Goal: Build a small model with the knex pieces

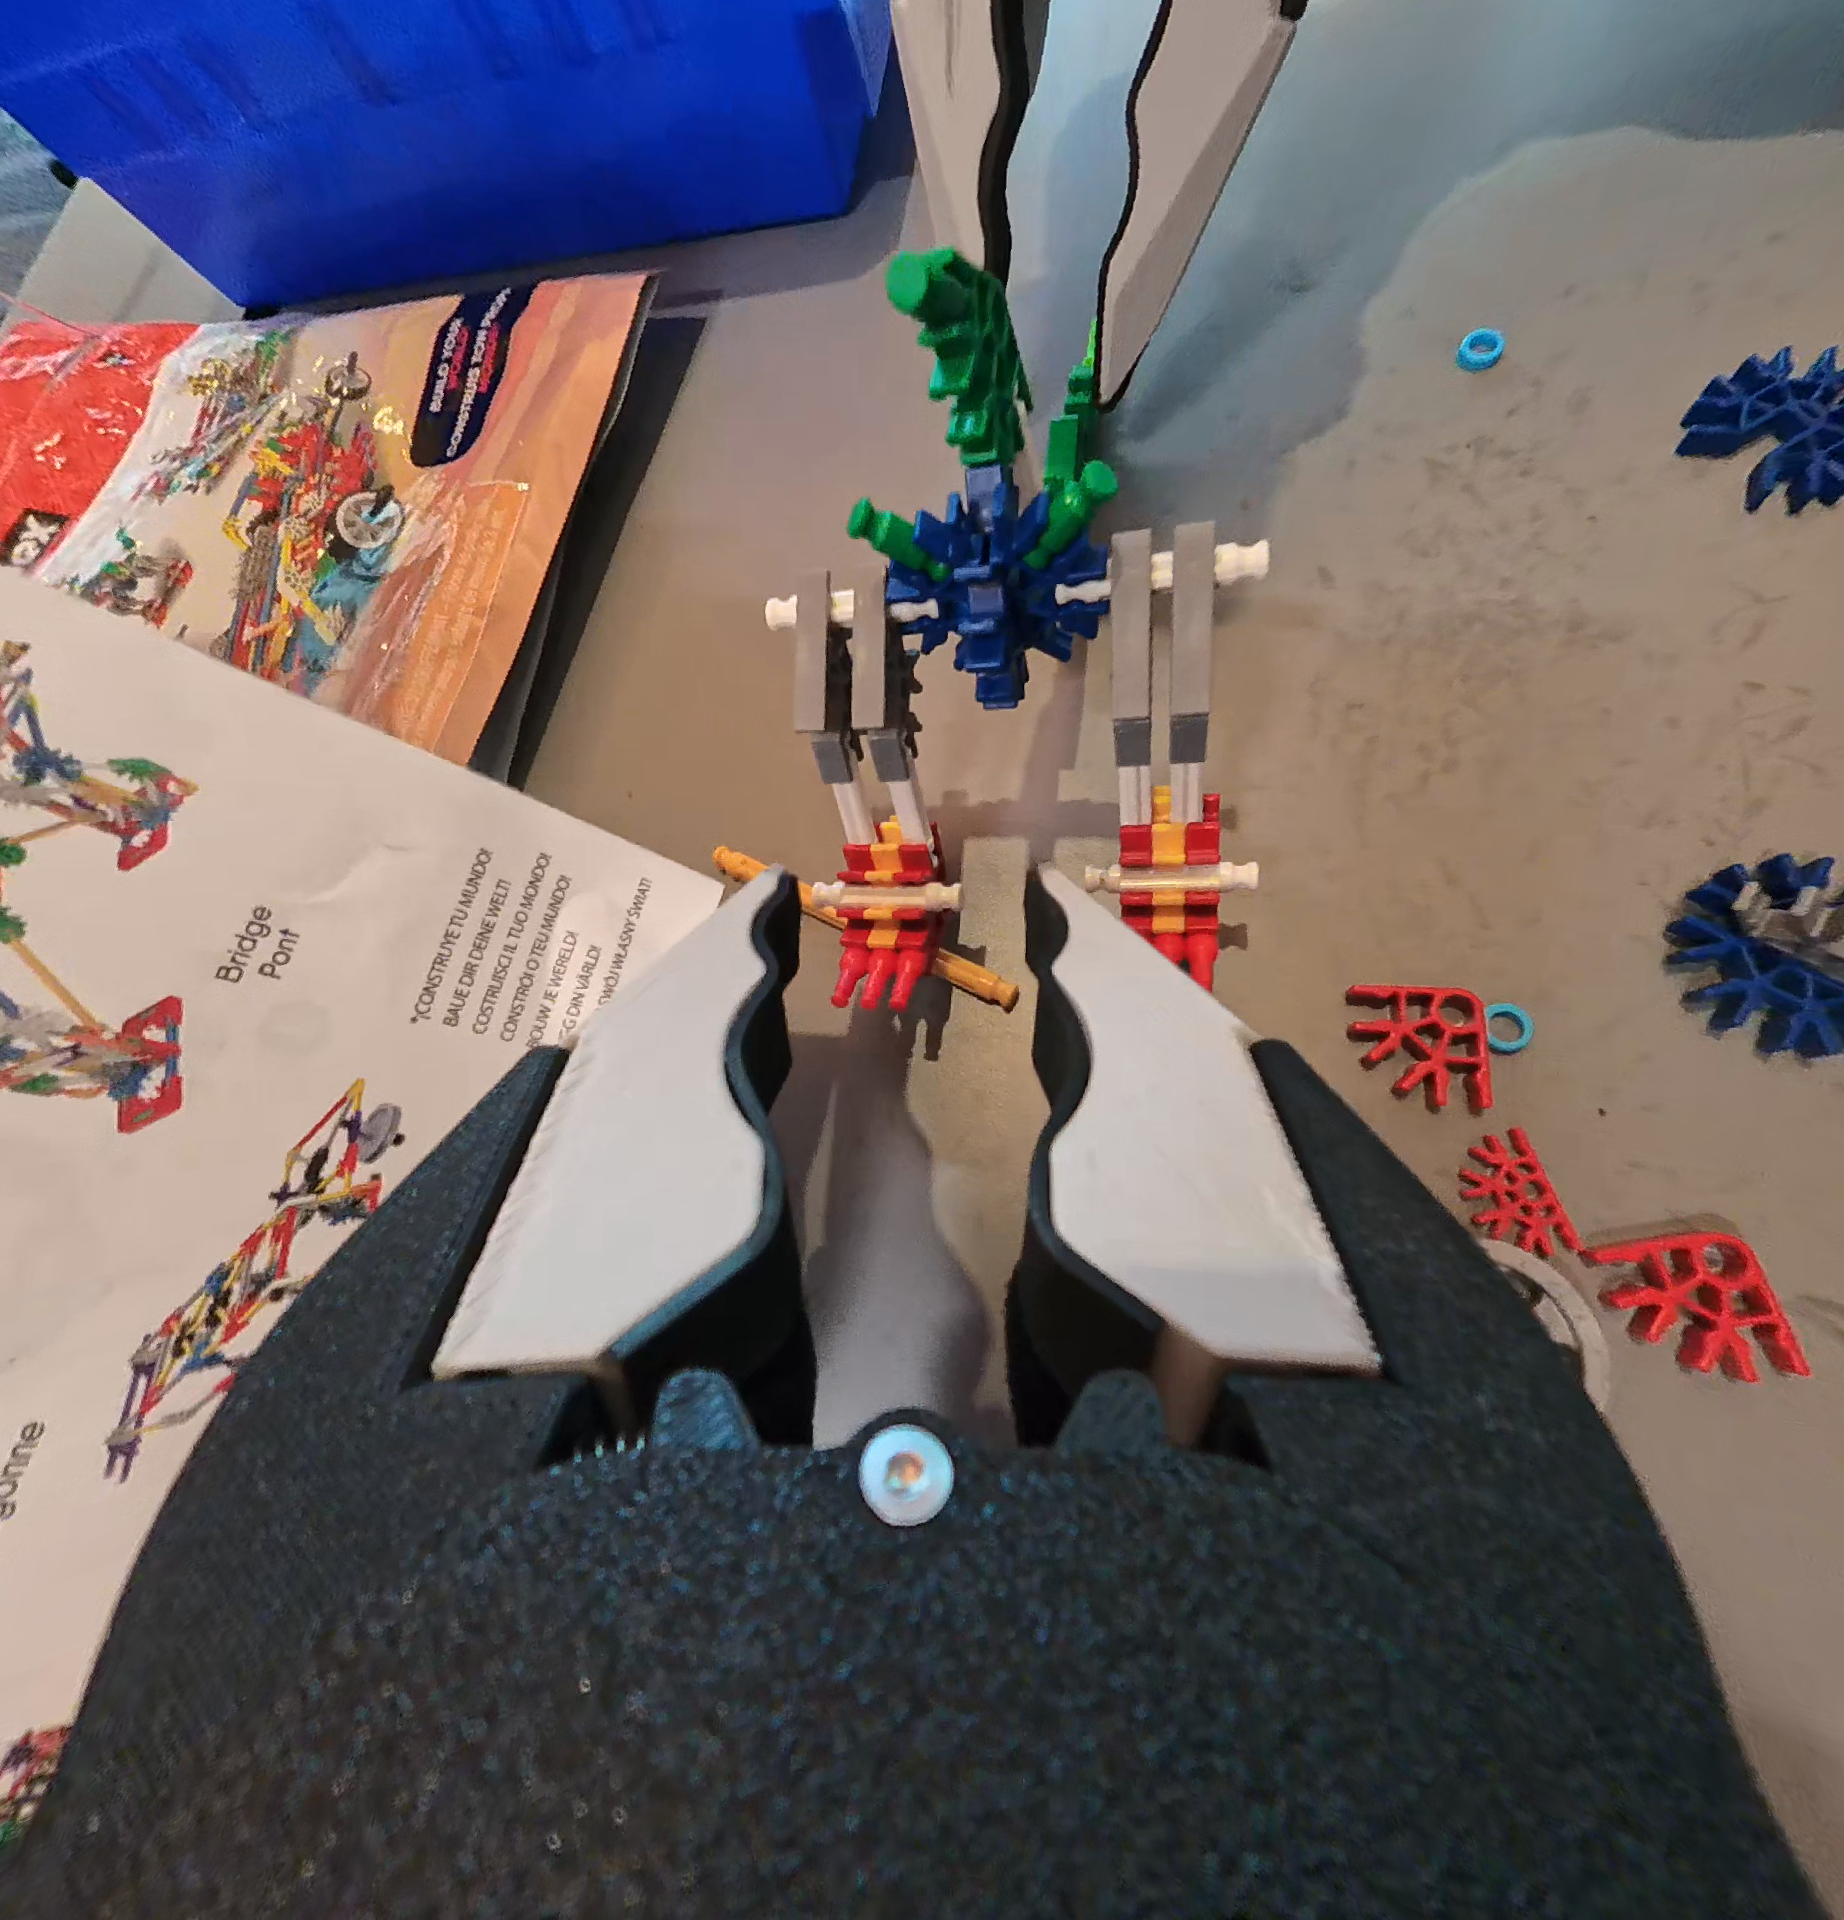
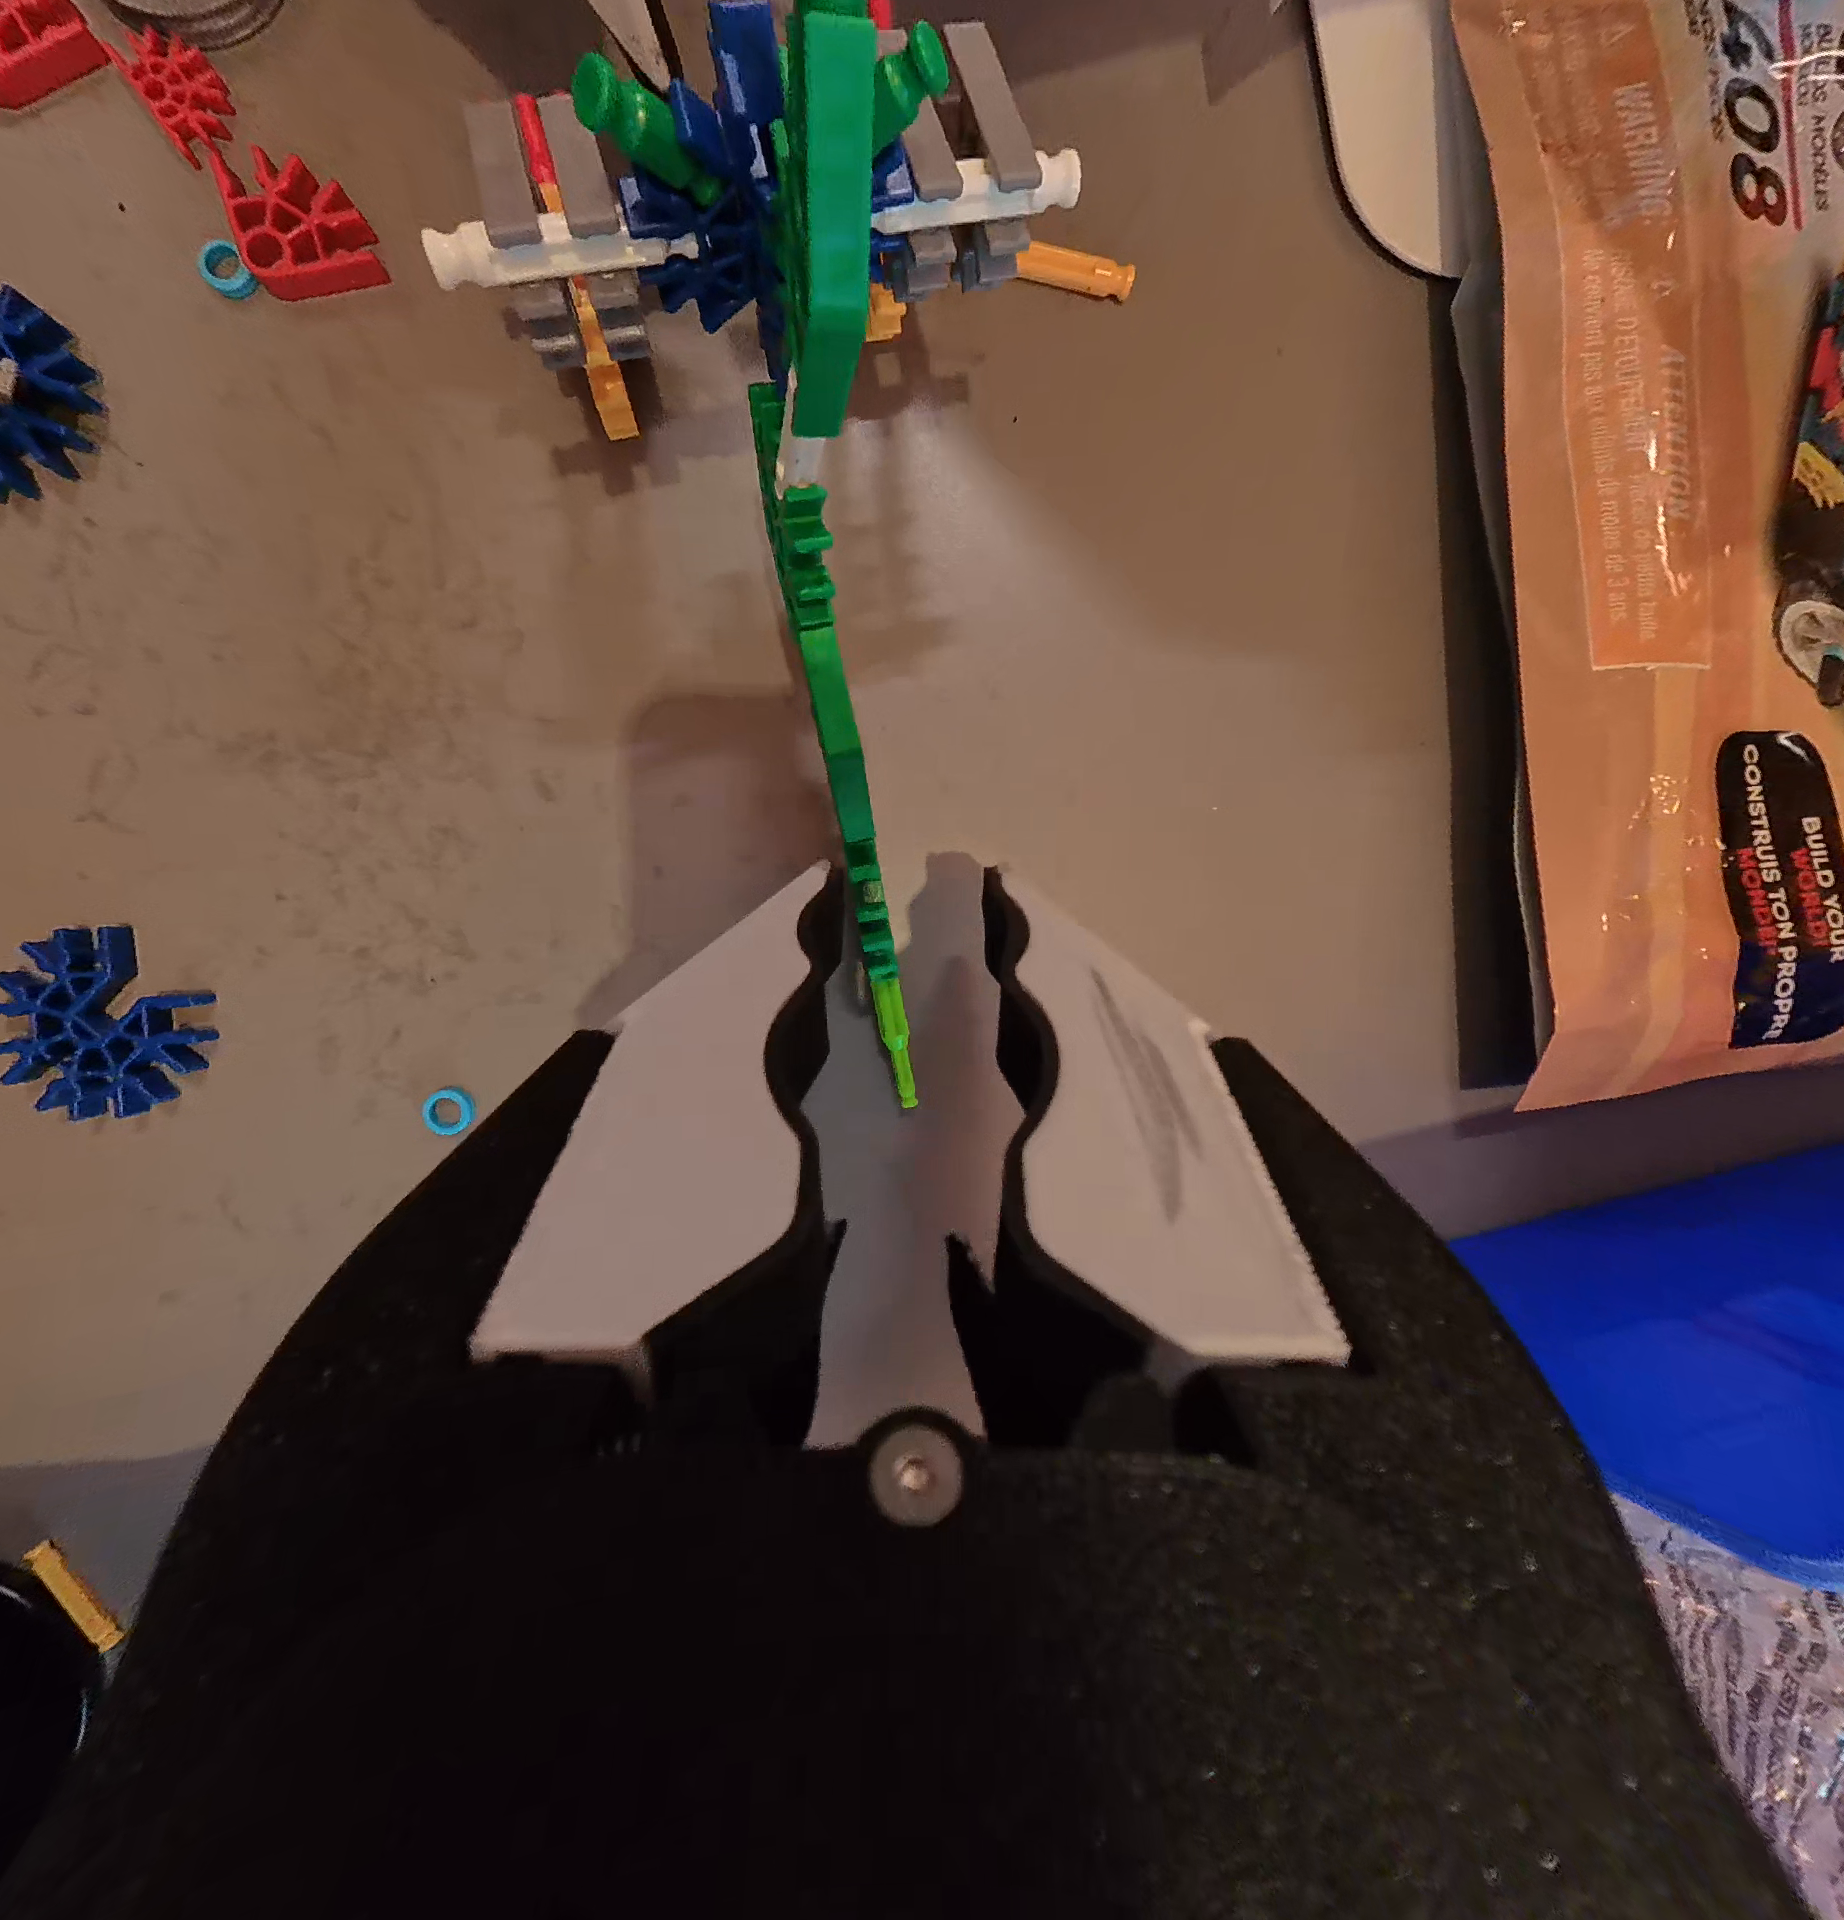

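Left tool [image 1: 913, 899] spread, empty, hovering just short of the toy model [image 1: 1001, 613] on the grey counter [image 1: 1469, 727], its tips flanking the model's left red foot [image 1: 887, 914]. Right tool [image 2: 907, 883] parted around the model's green stalk [image 2: 835, 665]; contact with the pads cannot be told. Loose blue connectors [image 2: 97, 1029], red connectors [image 1: 1427, 1044], a booklet [image 1: 222, 935] and a blue box [image 1: 430, 125] lie around.

My left gripper [image 1: 913, 899] hangs with jaws apart just short of a toy model [image 1: 1001, 665] of grey, red and blue pieces on the grey table [image 1: 1417, 727]. The other gripper [image 1: 1063, 208] reaches its green top; instruction sheets [image 1: 274, 935] lie left, loose red connectors [image 1: 1427, 1044] right.
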A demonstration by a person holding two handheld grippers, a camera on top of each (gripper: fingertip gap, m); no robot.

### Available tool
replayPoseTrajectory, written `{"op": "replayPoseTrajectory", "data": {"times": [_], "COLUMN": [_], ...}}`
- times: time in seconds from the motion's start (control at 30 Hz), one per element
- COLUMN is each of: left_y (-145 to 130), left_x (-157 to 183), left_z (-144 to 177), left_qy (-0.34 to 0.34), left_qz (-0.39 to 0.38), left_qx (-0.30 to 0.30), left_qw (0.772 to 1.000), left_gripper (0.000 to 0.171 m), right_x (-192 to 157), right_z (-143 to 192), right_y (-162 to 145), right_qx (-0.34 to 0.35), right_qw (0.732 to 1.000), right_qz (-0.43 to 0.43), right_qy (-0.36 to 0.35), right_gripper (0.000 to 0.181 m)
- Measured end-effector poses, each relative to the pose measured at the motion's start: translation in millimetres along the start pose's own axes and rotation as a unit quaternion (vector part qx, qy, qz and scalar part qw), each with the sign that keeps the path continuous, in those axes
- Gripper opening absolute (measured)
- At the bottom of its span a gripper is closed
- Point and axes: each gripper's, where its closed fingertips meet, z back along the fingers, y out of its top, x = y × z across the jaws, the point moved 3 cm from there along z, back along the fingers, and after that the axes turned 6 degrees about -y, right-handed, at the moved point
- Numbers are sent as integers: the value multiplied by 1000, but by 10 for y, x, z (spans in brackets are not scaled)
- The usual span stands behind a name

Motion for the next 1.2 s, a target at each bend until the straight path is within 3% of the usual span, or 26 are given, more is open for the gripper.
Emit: {"op": "replayPoseTrajectory", "data": {"times": [0.3, 0.43, 0.6, 0.7, 0.93, 1.2], "left_y": [36, -63, -149, -203, -214, -255], "left_x": [-2, -57, 288, 516, 918, 950], "left_z": [142, 300, 445, 392, 153, -17], "left_qy": [-1, 4, -85, -118, -179, -187], "left_qz": [-13, 14, 13, -21, -29, -29], "left_qx": [-3, -52, -81, -110, -112, -113], "left_qw": [1000, 999, 993, 987, 977, 975], "left_gripper": [41, 35, 29, 28, 29, 19], "right_x": [21, 31, 47, 56, 62, 63], "right_z": [32, 4, 3, 3, -19, -32], "right_y": [66, 81, 79, 69, 55, 57], "right_qx": [23, 29, 32, 34, 33, 35], "right_qw": [1000, 1000, 999, 999, 999, 999], "right_qz": [5, 3, 3, 1, 0, -1], "right_qy": [-11, -7, -12, -12, -10, -9], "right_gripper": [26, 26, 26, 26, 26, 26]}}
